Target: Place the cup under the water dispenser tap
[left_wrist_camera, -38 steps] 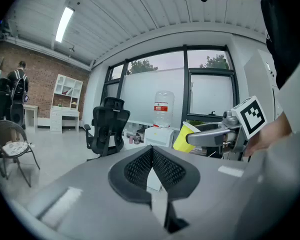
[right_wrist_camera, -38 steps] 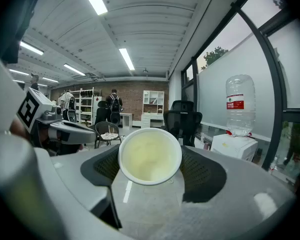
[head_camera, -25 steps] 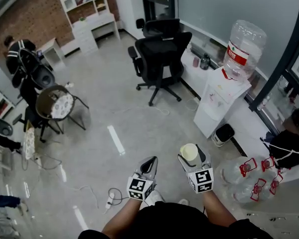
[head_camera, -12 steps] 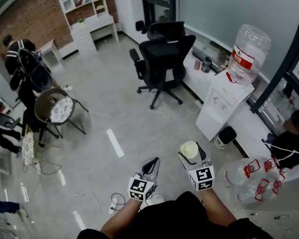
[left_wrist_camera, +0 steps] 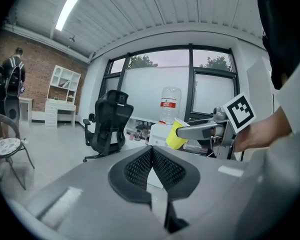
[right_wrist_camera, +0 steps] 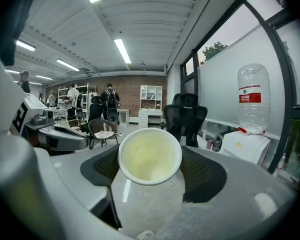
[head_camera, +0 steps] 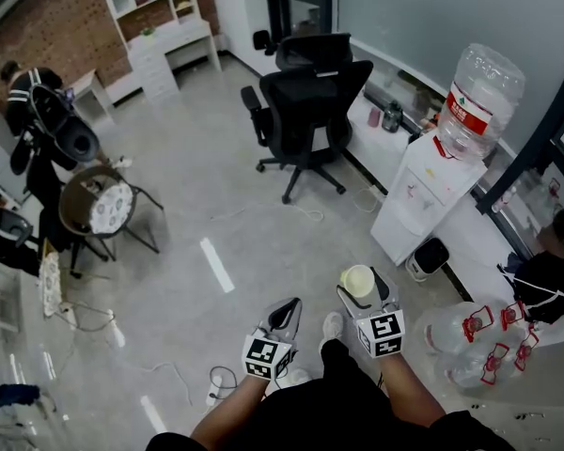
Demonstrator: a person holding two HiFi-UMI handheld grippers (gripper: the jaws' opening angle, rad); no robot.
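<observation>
Grey office floor [head_camera: 188, 205], a white water dispenser [head_camera: 415, 195] by the window wall. The right gripper [head_camera: 361, 291] has its fingers clasped round the yellow cup [right_wrist_camera: 150, 155], mouth up above the floor, well apart from the dispenser. The left gripper [head_camera: 284, 310] has its fingers clenched together, empty.

The cup [right_wrist_camera: 150, 156] is yellow paper with a white rim and a pale, empty interior. It sits clamped between the jaws of the right gripper [head_camera: 362, 291], mouth up and slightly tilted. The water dispenser [head_camera: 415, 195], a white cabinet carrying an inverted clear bottle [head_camera: 479, 87] with a red label, stands on the floor well ahead and to the right of that gripper.
</observation>
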